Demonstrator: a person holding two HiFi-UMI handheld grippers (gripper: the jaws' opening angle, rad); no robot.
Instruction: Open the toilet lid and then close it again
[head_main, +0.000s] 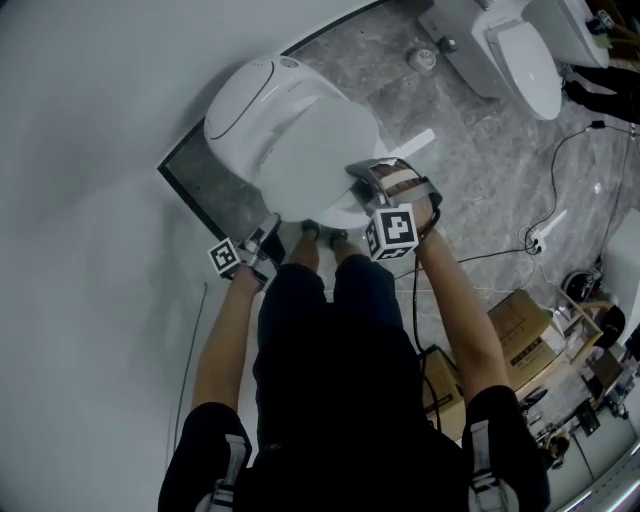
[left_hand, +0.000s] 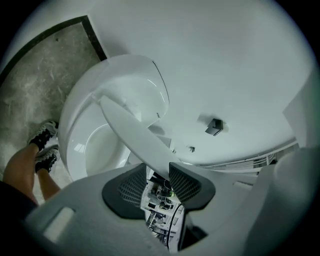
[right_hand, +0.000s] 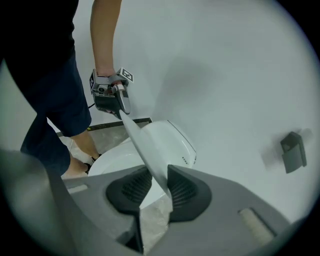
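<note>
The white toilet (head_main: 235, 100) stands against the wall, its lid (head_main: 310, 150) partly raised over the bowl (left_hand: 95, 145). My left gripper (head_main: 270, 225) sits at the lid's front left edge. In the left gripper view the lid (left_hand: 130, 127) runs slantwise down into the left gripper (left_hand: 157, 170), and the dark pads close on its rim. My right gripper (head_main: 358, 178) holds the front right edge. In the right gripper view the thin lid edge (right_hand: 142, 145) is pinched in the right gripper (right_hand: 159, 182), with the left gripper (right_hand: 120, 102) at the lid's far end.
The person's shoes (head_main: 320, 232) stand right at the bowl's front. A second toilet (head_main: 525, 60) stands at the top right. Cables (head_main: 560, 200) cross the grey stone floor, and cardboard boxes (head_main: 520, 330) lie to the right. A small dark fixture (left_hand: 214, 126) is on the wall.
</note>
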